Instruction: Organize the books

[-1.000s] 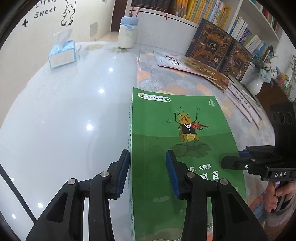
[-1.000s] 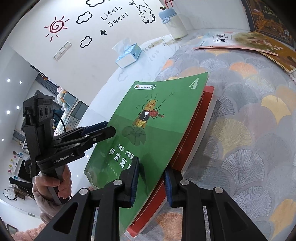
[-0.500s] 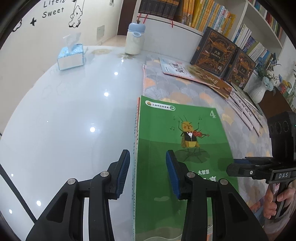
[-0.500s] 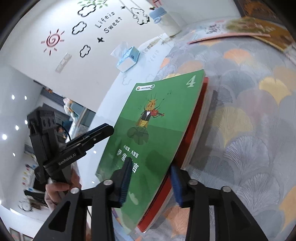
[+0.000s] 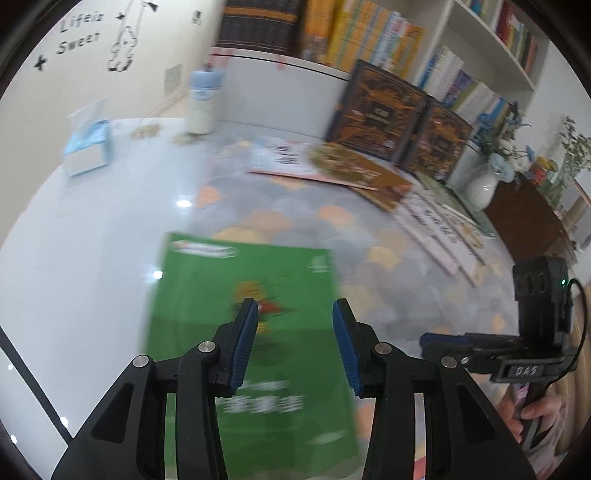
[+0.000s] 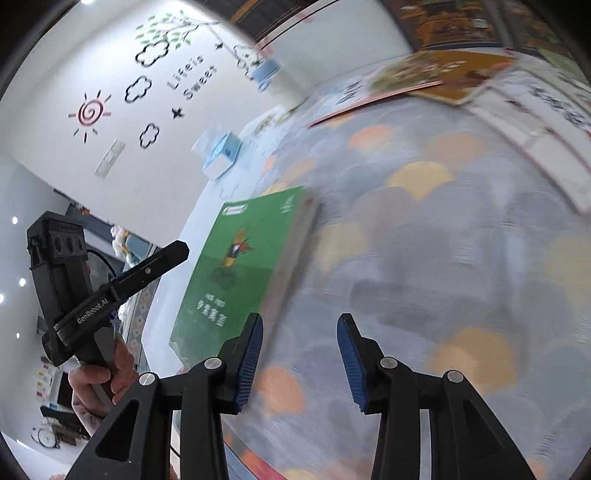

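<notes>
Both gripper views are streaked with motion blur. In the left wrist view, the left gripper (image 5: 294, 334) hangs over a green book (image 5: 236, 295) that lies flat on the counter (image 5: 92, 236), half on the glossy white surface and half on a fan-patterned mat (image 5: 354, 229). Its blue-padded jaws stand narrowly apart, having just opened a little further, with nothing pressed between them; the book's cover shows through the gap, below the pads.

At 3 o'clock in that view, the right gripper (image 5: 428, 338) juts in level, gripped by a hand (image 5: 532, 413) at the frame's edge.

From the right wrist view, the right gripper stands over bare mat, jaws parted narrowly and empty after a recent opening. The green book sits at 10 o'clock of its tips, resting on top of another volume whose edge shows along its right side. The left gripper (image 6: 177, 253) reaches in at 9 o'clock, carried by a hand (image 6: 99, 384).

Toward 12 o'clock in the left view, loose picture books (image 5: 325, 166) lie spread across the mat, with two dark ornate volumes (image 5: 402, 114) leaning upright against a bookshelf (image 5: 369, 33) behind. A tissue box (image 5: 86, 147) sits at 10 o'clock, a blue-capped bottle (image 5: 201, 99) at 11, and a white vase (image 5: 480, 188) at 2 o'clock.
</notes>
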